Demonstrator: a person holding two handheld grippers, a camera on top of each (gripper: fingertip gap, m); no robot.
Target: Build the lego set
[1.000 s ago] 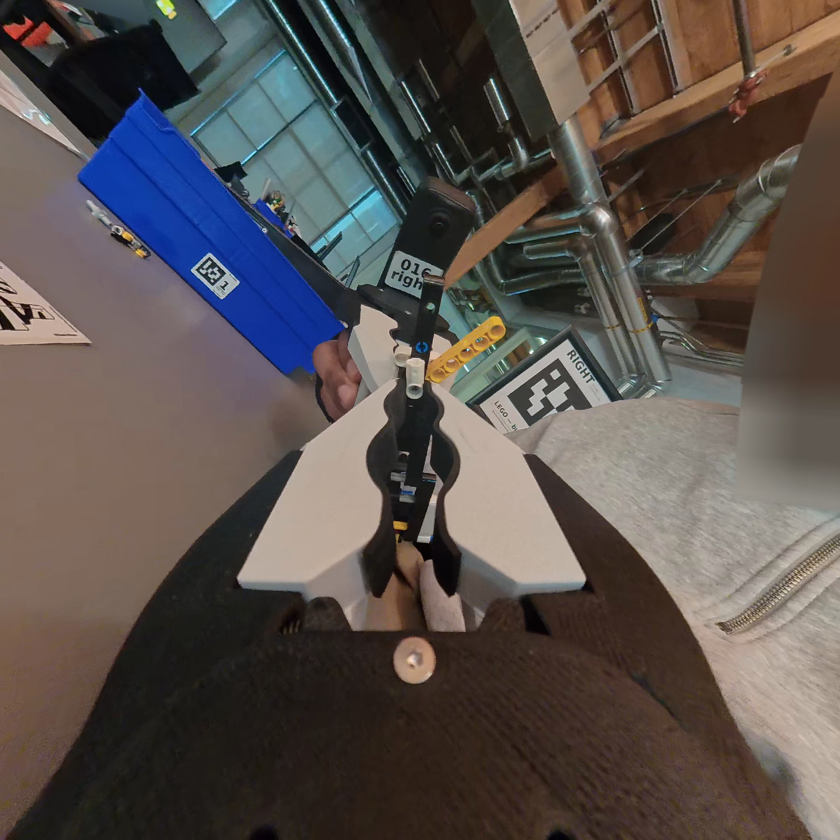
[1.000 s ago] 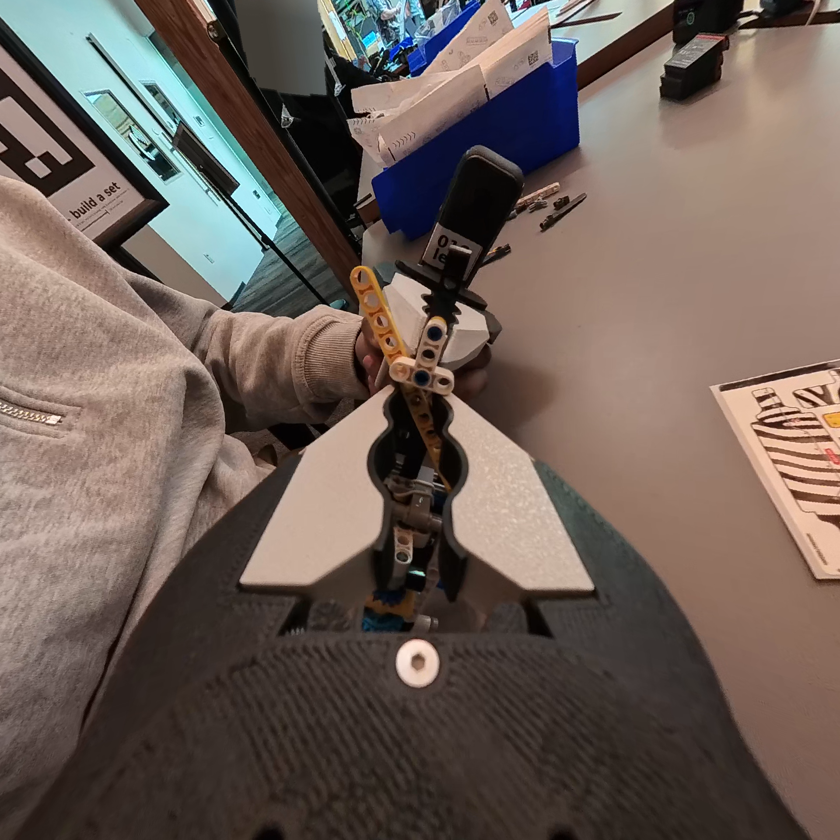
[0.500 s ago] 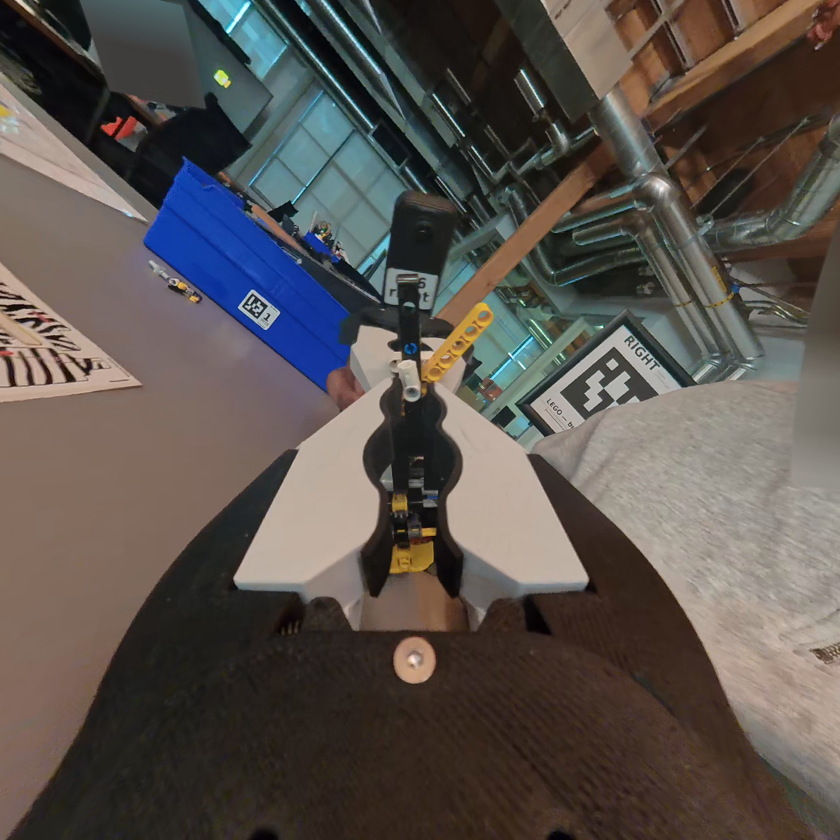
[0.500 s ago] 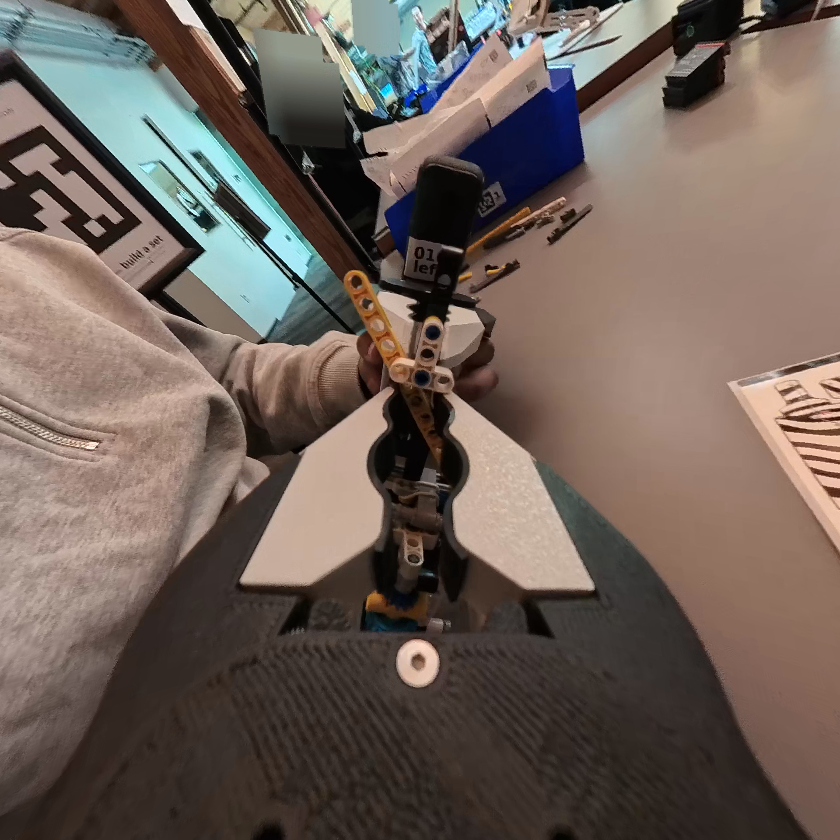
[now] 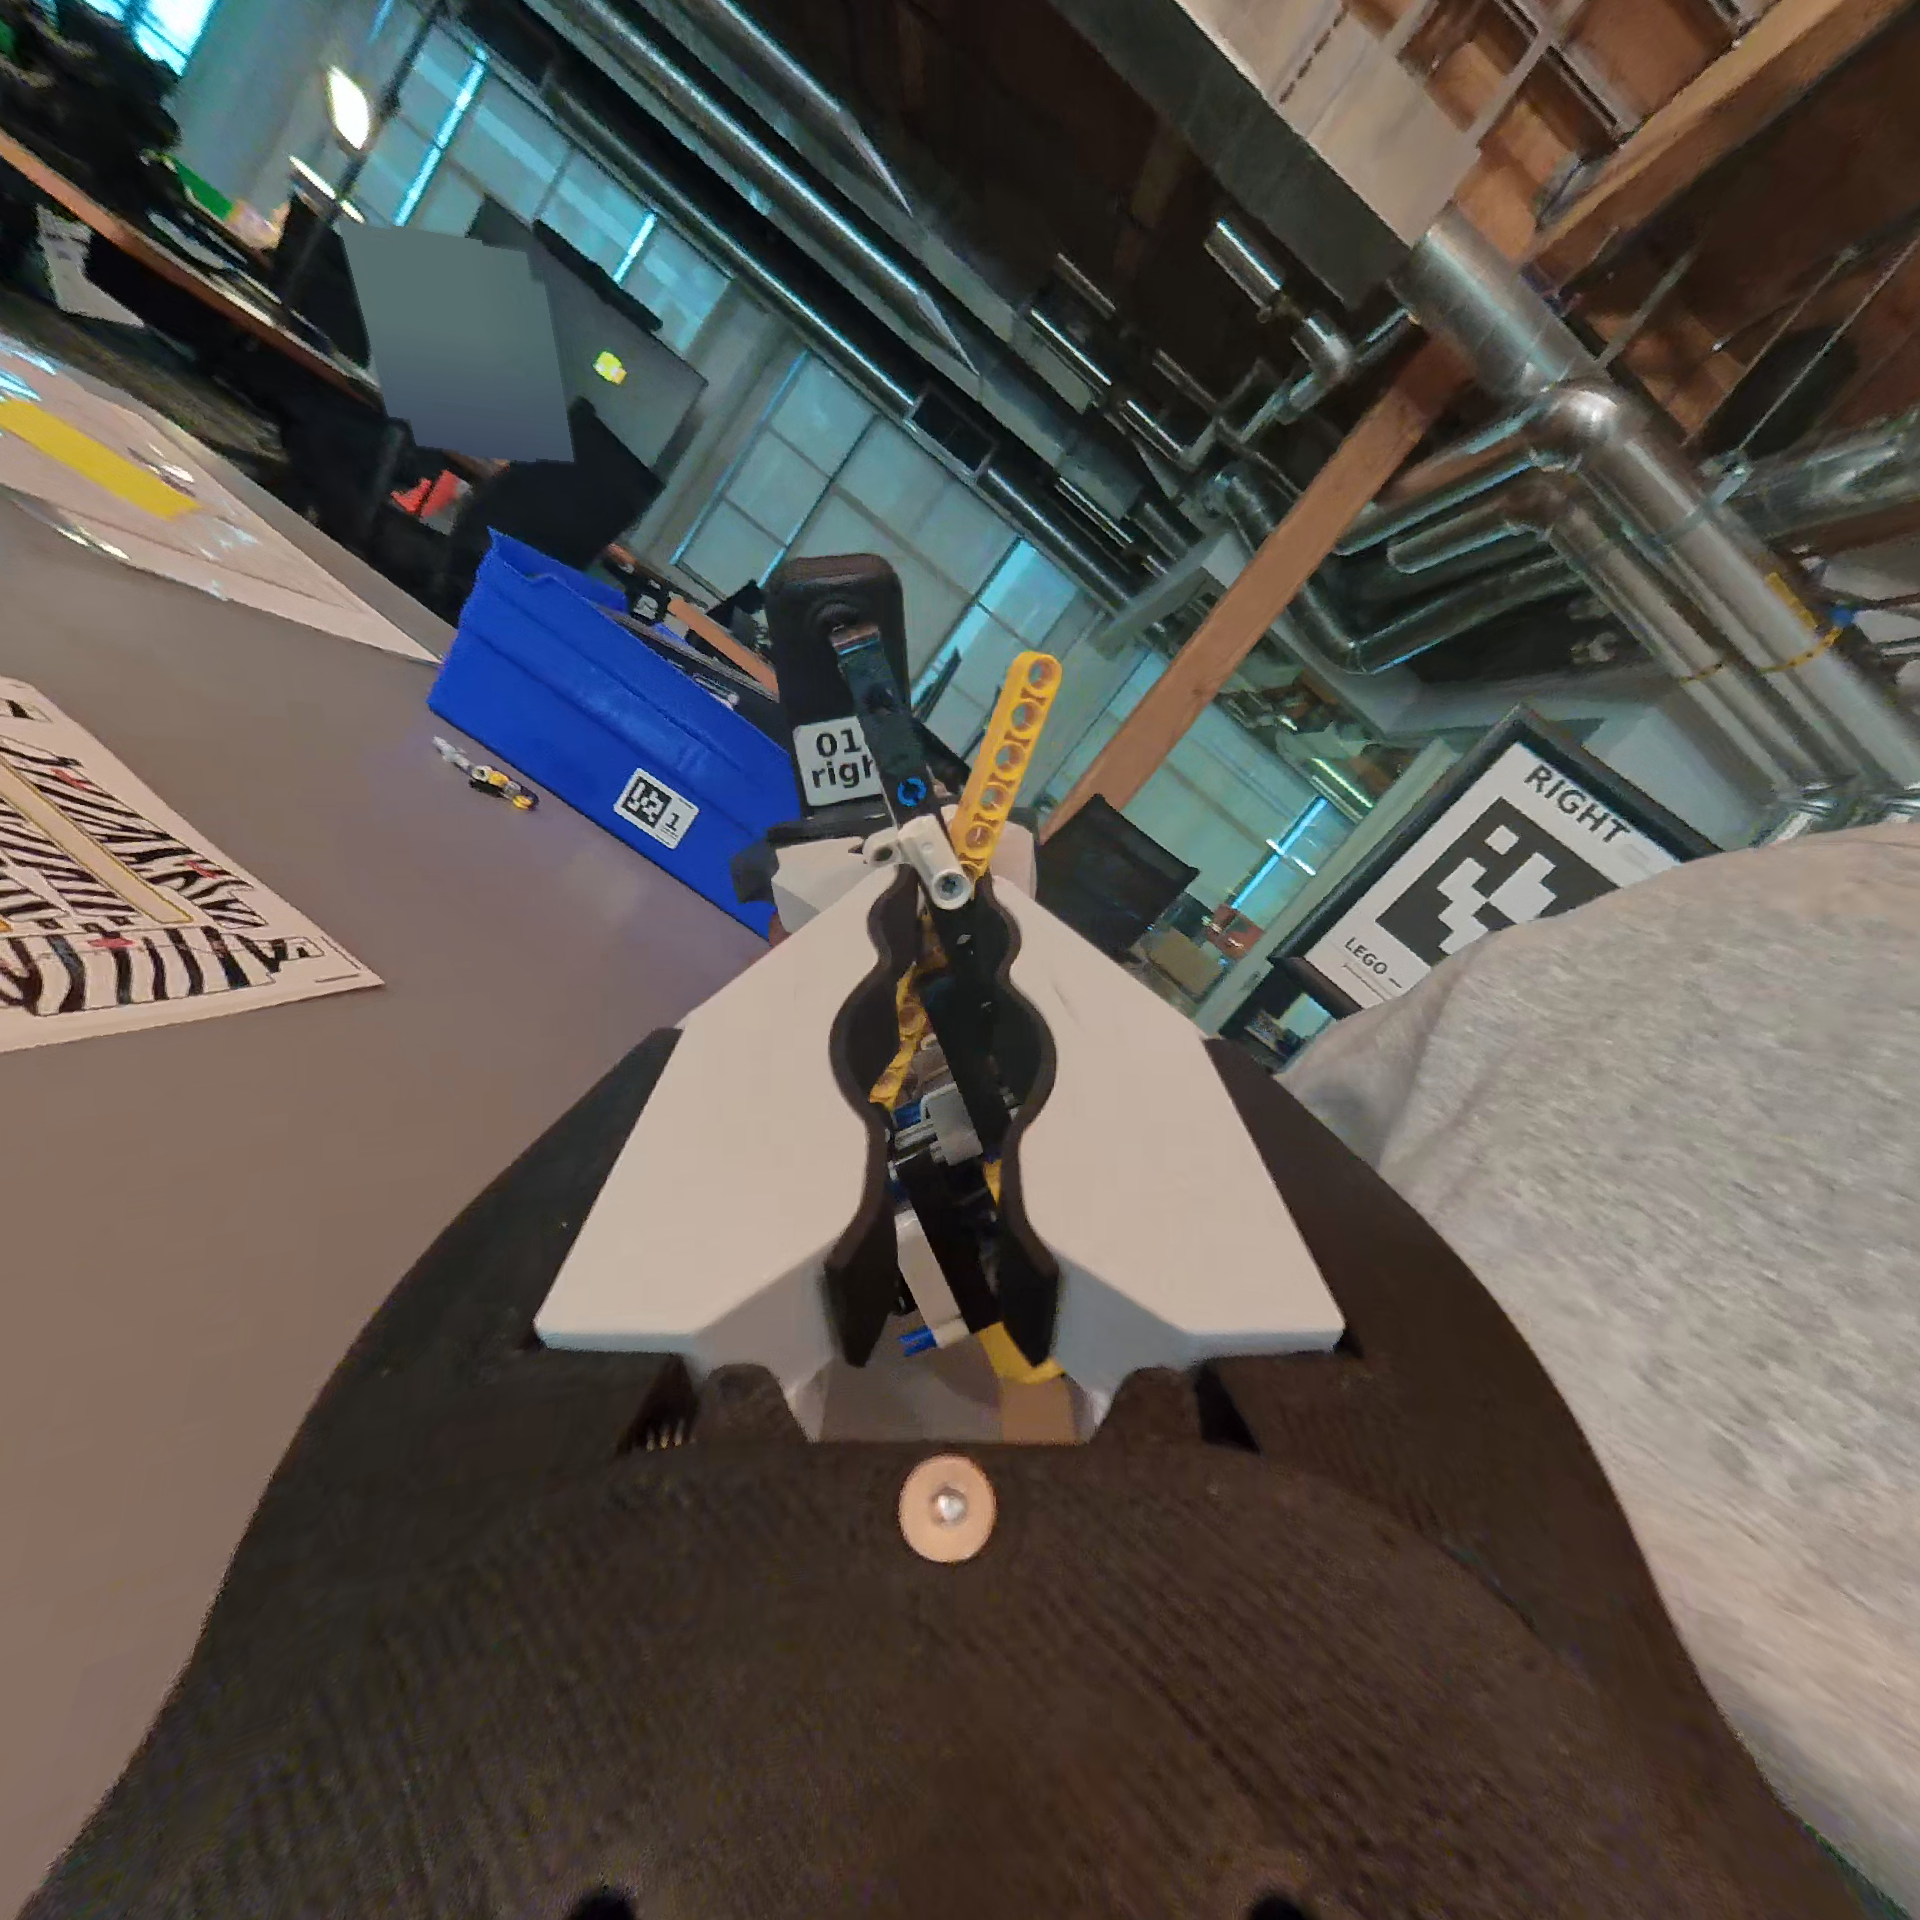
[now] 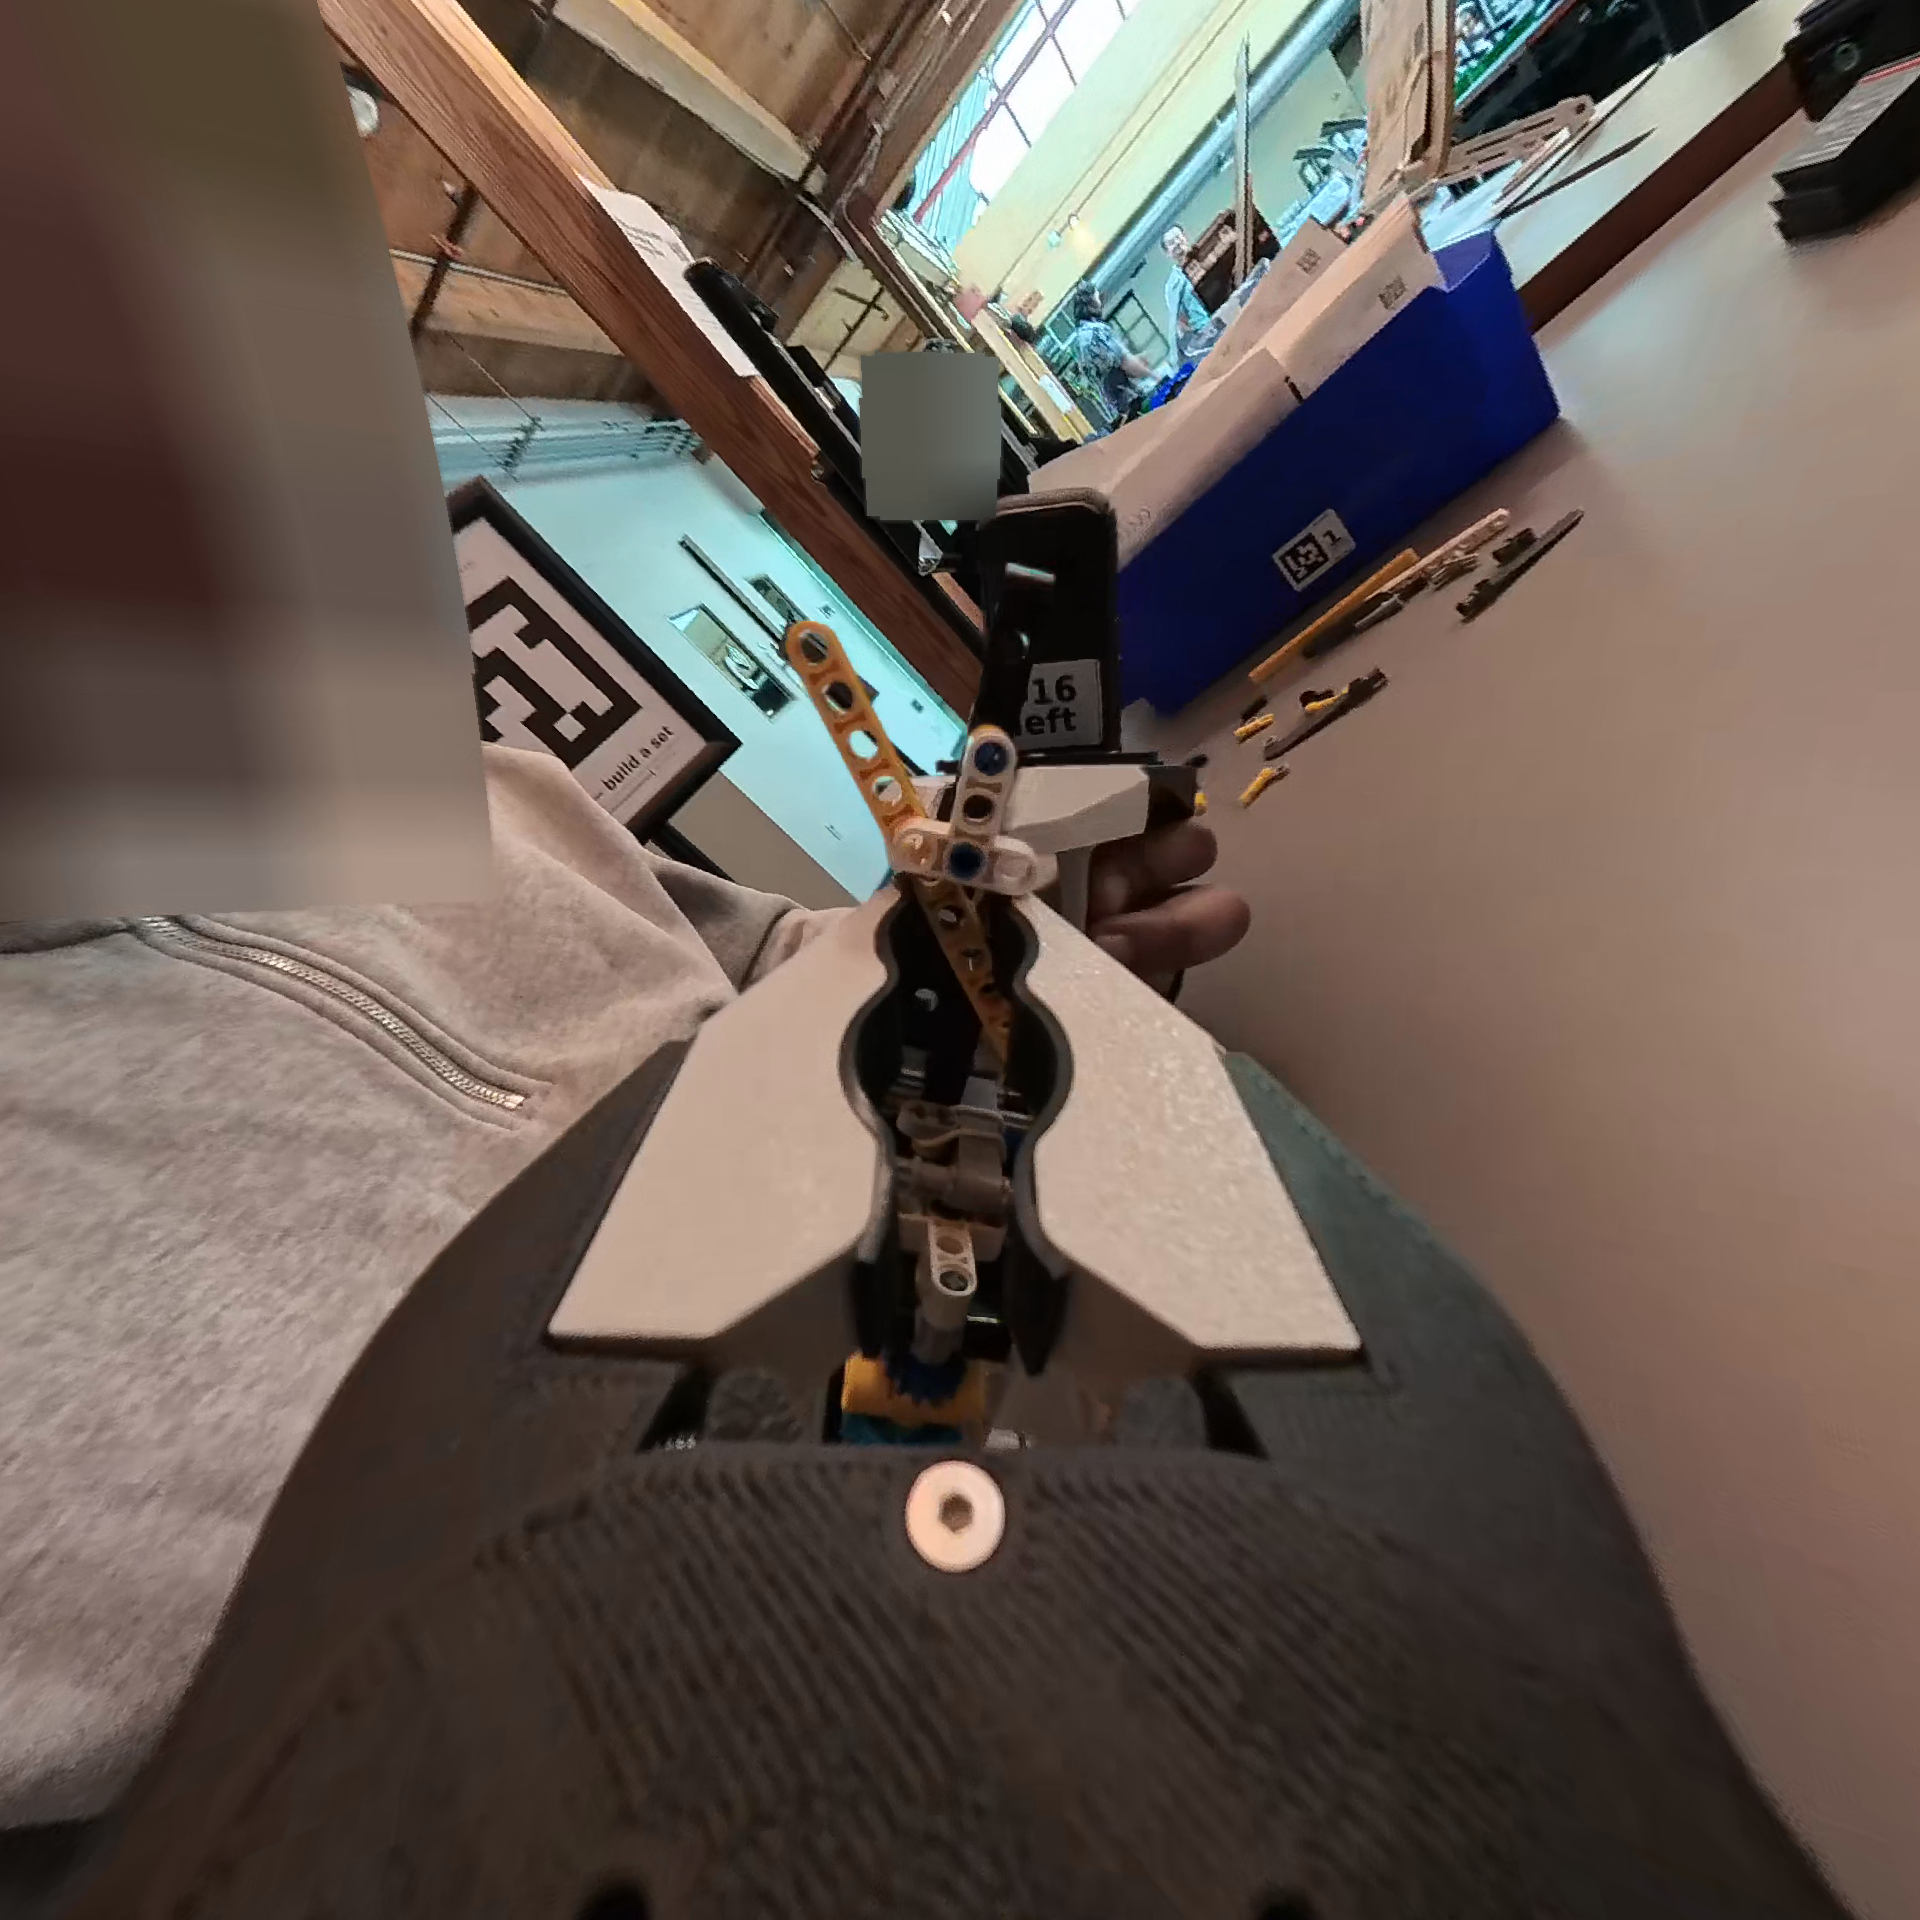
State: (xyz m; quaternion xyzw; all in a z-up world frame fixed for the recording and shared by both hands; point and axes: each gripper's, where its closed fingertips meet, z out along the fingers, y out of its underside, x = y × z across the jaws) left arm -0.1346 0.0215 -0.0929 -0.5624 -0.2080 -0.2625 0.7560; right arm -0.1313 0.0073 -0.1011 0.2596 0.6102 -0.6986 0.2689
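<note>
A lego assembly is held in the air between my two grippers, which face each other. In the left wrist view it shows a black beam (image 5: 881, 717), a yellow holed beam (image 5: 1010, 743) and a white connector (image 5: 933, 854). My left gripper (image 5: 940, 906) is shut on its near end. In the right wrist view the yellow beam (image 6: 854, 729) and a white T-piece with blue pins (image 6: 979, 821) stick out of my right gripper (image 6: 961, 906), which is shut on the assembly. The left gripper (image 6: 1081, 805) and a hand (image 6: 1169, 899) sit just beyond.
A blue bin (image 6: 1340, 499) stands on the grey table, with several loose lego parts (image 6: 1351, 623) beside it. The bin (image 5: 592, 717) and an instruction sheet (image 5: 125, 894) show at the left. A grey sweatshirt (image 6: 260, 1091) and a framed black-and-white sign (image 5: 1496, 883) are close by. Less than 4 cm separates the two grippers' tips.
Both grippers have swung together with the assembly still gripped. The assembly now leans a little in the left wrist view. The bin and loose parts have shifted in both views.
</note>
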